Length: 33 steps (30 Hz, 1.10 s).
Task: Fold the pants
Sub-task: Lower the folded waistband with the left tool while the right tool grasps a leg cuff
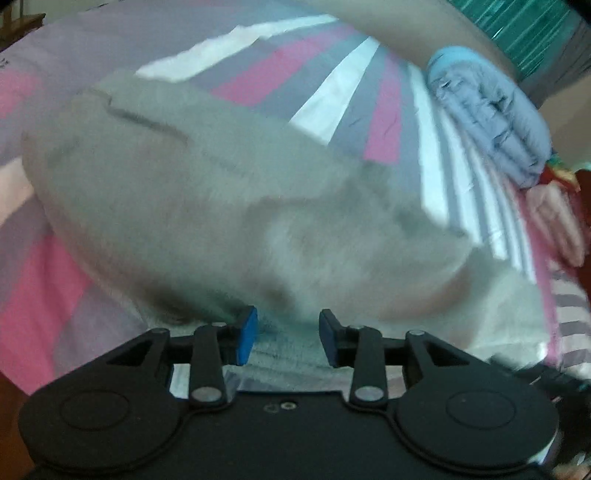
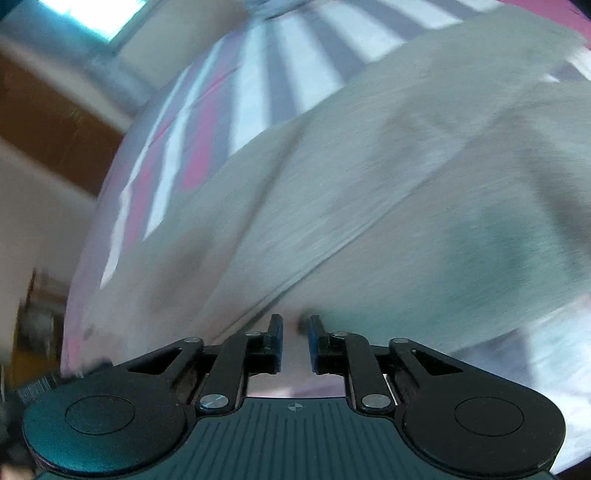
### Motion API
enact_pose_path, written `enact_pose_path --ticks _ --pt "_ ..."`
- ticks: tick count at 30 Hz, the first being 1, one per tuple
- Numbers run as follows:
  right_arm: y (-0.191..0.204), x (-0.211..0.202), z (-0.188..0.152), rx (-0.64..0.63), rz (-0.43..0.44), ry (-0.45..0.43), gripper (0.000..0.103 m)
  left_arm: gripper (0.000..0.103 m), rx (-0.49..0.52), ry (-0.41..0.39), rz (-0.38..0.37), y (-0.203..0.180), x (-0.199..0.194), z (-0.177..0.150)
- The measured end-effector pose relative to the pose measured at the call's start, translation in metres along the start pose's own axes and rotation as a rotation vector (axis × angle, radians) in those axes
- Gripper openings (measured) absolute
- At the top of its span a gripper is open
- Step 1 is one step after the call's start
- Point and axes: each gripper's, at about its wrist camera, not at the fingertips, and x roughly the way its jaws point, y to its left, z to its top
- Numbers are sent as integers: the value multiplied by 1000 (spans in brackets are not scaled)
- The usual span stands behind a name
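Light grey pants [image 1: 207, 192] lie spread and partly folded over a striped bedsheet [image 1: 332, 96], blurred in both views. In the left wrist view my left gripper [image 1: 288, 321] hovers at the near edge of the pants, its blue pads [image 1: 247, 332] apart with no cloth pinched between them. In the right wrist view the same pants [image 2: 369, 184] fill most of the picture, with a fold line running diagonally across them. My right gripper [image 2: 295, 325] stands at their near edge with a narrow gap between its jaws and no cloth visibly caught in that gap.
A folded pile of blue clothes [image 1: 491, 118] and a pink folded piece [image 1: 554, 221] sit at the bed's right side. A person's arm [image 1: 406, 22] crosses the top. Brown wooden furniture [image 2: 55, 122] and a pale wall lie beyond the bed's left edge.
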Motion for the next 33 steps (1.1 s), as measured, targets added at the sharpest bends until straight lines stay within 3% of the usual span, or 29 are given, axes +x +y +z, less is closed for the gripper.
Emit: enact_pose_path --ticks 1,2,8,11,13,16,19,23,27,31,33 --pt "-10 -2 5 41 -5 -17 53 28 11 -1 2 0 2 -2" --pt "-19 -4 13 79 -6 -37 57 28 15 -2 1 1 2 -3" --pt "-34 5 39 152 -25 -109 55 27 -24 15 -15 5 3 3" --pt "-39 13 46 226 -2 -168 43 28 -19 13 -11 4 5 2" --pt "-43 17 50 279 12 -188 19 28 -13 13 -6 0 6 2" --pt "-59 17 46 379 70 -201 11 28 -15 15 -5 1 5 2" --pt "-60 -2 38 346 96 -251 8 28 -9 20 -6 1 6 3" --pt "-38 -51 33 199 123 -341 5 28 1 24 -7 1 7 5" --pt "-27 -93 13 87 170 -372 4 28 20 20 -5 0 6 3" --pt "-38 -105 -23 92 142 -339 4 28 36 22 -3 -1 4 4" --pt "-46 -94 -34 69 66 -309 4 26 56 22 6 -3 4 4"
